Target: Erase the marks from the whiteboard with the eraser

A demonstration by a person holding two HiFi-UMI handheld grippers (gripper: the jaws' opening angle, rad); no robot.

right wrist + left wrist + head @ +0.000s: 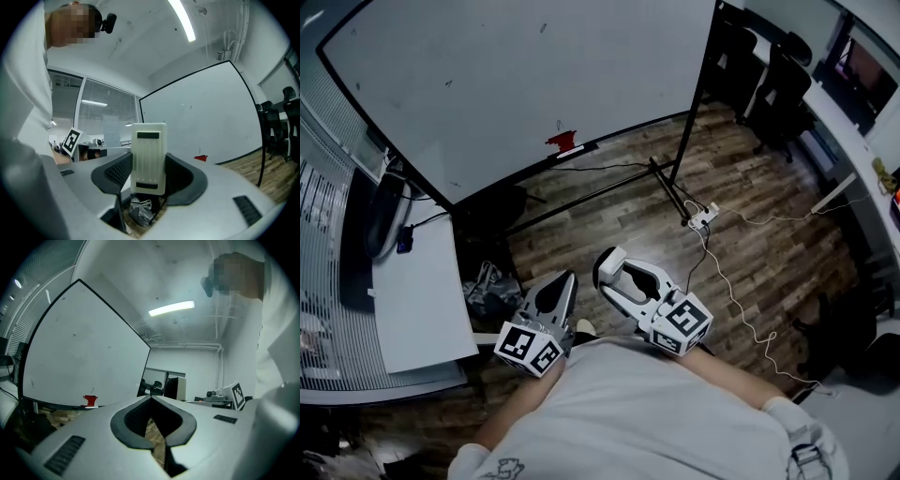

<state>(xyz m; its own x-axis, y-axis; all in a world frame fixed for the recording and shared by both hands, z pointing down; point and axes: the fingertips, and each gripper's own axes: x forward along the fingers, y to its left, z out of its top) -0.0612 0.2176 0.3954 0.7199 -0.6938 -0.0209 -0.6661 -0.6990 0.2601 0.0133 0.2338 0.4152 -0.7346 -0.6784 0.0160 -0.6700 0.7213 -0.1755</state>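
Right-hand tongs (617,274) grip the white ribbed plastic eraser (148,157), left-hand tongs (151,401) pressed together empty, both well away from the large white whiteboard (516,103), so carrying the eraser up to its faint specks (448,83) looks next.

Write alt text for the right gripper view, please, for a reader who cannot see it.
The right claw is shut on a white eraser, held upright. Behind it stands a large whiteboard with a small red object at its lower edge.
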